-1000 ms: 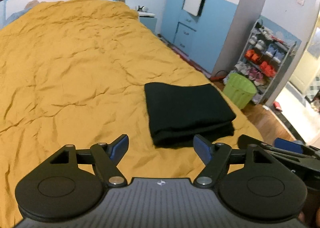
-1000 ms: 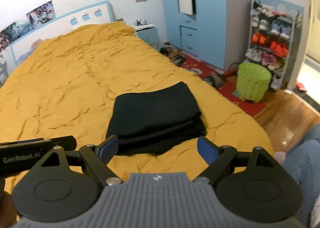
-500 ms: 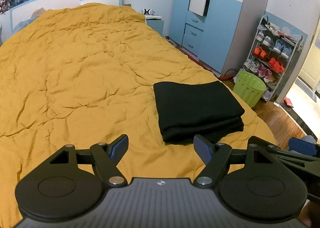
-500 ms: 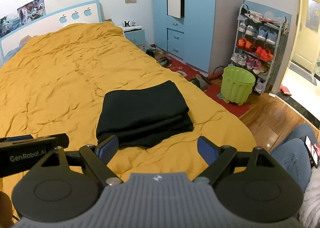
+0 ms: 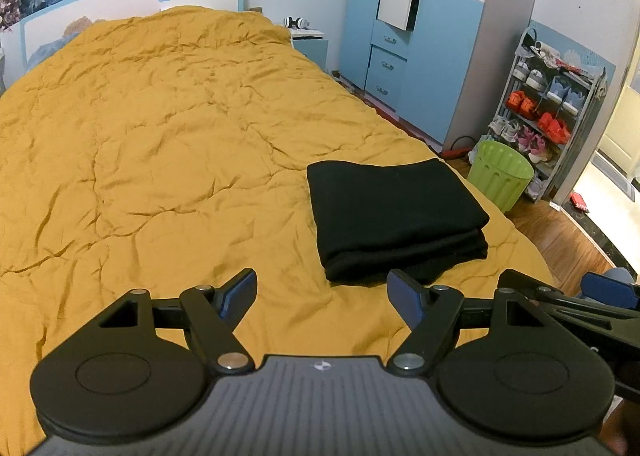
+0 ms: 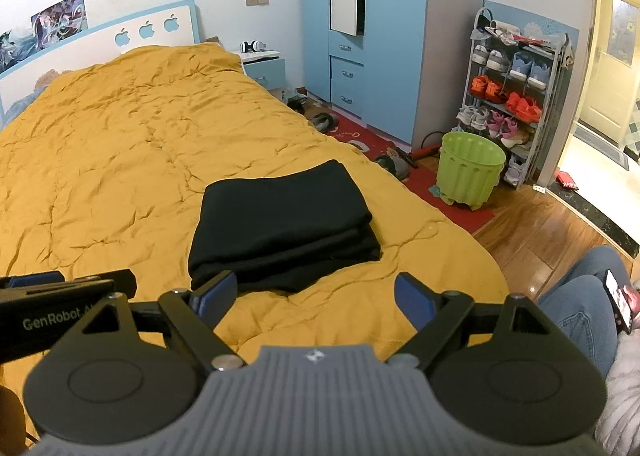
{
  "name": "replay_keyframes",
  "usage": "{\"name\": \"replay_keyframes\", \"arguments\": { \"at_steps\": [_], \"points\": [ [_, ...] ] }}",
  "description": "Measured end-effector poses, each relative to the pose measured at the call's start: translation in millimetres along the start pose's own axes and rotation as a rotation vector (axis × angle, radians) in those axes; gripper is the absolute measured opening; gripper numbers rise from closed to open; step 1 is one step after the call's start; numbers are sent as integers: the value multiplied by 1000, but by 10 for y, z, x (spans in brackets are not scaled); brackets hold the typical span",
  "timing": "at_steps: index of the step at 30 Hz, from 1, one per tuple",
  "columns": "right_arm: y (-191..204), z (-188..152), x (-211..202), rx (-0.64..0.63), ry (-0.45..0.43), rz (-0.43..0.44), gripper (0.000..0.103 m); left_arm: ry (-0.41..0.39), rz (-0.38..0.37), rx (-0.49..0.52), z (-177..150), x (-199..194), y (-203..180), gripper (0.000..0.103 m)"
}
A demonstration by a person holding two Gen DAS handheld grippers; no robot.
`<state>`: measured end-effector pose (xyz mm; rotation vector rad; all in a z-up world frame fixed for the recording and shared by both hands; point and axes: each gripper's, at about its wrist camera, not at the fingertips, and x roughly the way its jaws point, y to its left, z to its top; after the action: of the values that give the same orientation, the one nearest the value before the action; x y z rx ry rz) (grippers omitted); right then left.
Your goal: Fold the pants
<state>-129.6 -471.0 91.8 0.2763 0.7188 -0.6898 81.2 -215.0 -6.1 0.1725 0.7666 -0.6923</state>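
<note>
The black pants lie folded in a neat thick rectangle on the mustard bedspread, near the bed's foot on its right side. They also show in the right wrist view. My left gripper is open and empty, held above the bed short of the pants and to their left. My right gripper is open and empty, held above the bed's foot just short of the pants. Neither touches the fabric.
A green bin and a shoe rack stand on the wood floor right of the bed. A blue wardrobe and nightstand line the right wall. A seated person's jeans-clad legs are at my right.
Both grippers have pulled back and risen from the folded pants, so the pants look smaller and farther away. The pants have not moved. Both stay open.
</note>
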Motion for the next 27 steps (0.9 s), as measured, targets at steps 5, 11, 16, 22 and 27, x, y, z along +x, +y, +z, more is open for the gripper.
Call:
{"name": "replay_keyframes", "arguments": {
  "at_steps": [5, 11, 16, 22, 27],
  "points": [
    [2, -1, -3, 1, 1, -1, 82, -1, 2, 4, -6, -1, 5, 87],
    [-8, -18, 7, 1, 5, -5, 82, 0, 2, 3, -12, -9, 7, 87],
    [-12, -18, 9, 0, 6, -4, 82, 2, 1, 1, -9, -11, 6, 87],
    [-3, -21, 4, 1, 7, -4, 82, 5, 4, 1, -38, -13, 43, 87],
    [-3, -21, 3, 1, 7, -5, 82, 5, 2, 0, -32, -12, 42, 87]
  ]
}}
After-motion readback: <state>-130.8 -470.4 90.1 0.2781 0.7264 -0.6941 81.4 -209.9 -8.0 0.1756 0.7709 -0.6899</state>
